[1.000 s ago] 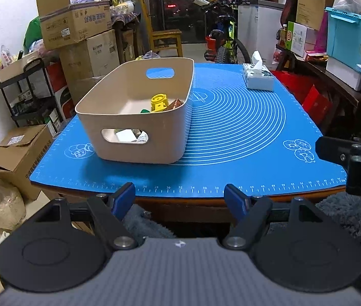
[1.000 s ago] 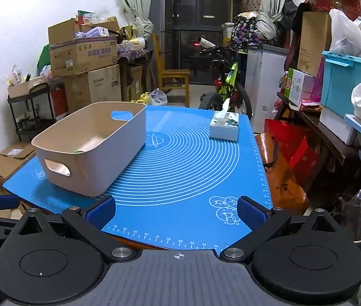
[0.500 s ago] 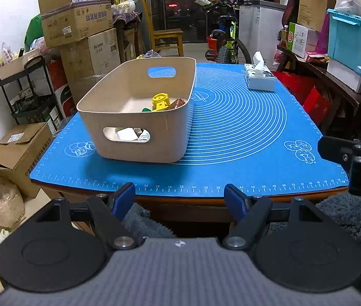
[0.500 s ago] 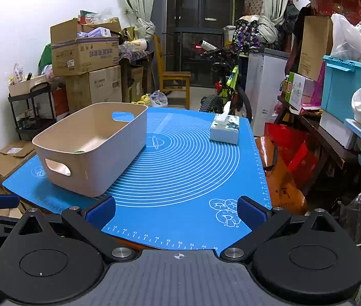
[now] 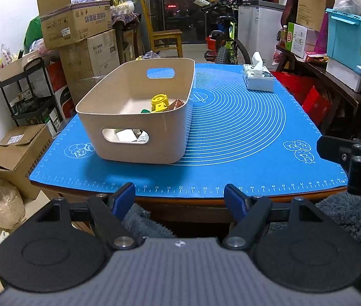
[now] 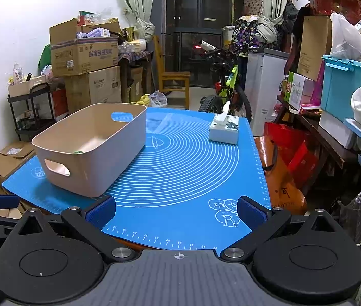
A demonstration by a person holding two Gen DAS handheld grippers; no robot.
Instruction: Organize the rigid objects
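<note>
A beige plastic bin point(image 5: 139, 117) stands on the left half of the blue mat point(image 5: 231, 127); it also shows in the right wrist view point(image 6: 88, 148). Inside it lie a yellow toy part point(image 5: 158, 102), a brown piece point(image 5: 176, 104), a green bit and white items seen through the near handle hole. My left gripper point(image 5: 180, 197) is open and empty, held in front of the table's near edge. My right gripper point(image 6: 176, 213) is open and empty over the mat's near right corner; it shows at the right edge of the left wrist view point(image 5: 353, 158).
A tissue box point(image 5: 258, 79) sits at the mat's far right. Stacked cardboard boxes point(image 5: 78, 30) and a black cart point(image 5: 27, 89) stand left of the table. A bicycle point(image 5: 225, 43), a chair and shelves with a blue tub point(image 6: 346, 86) crowd the back and right.
Both grippers have risen slightly, so the table sits a little lower in both views. Jaws stay open; nothing on the table has moved.
</note>
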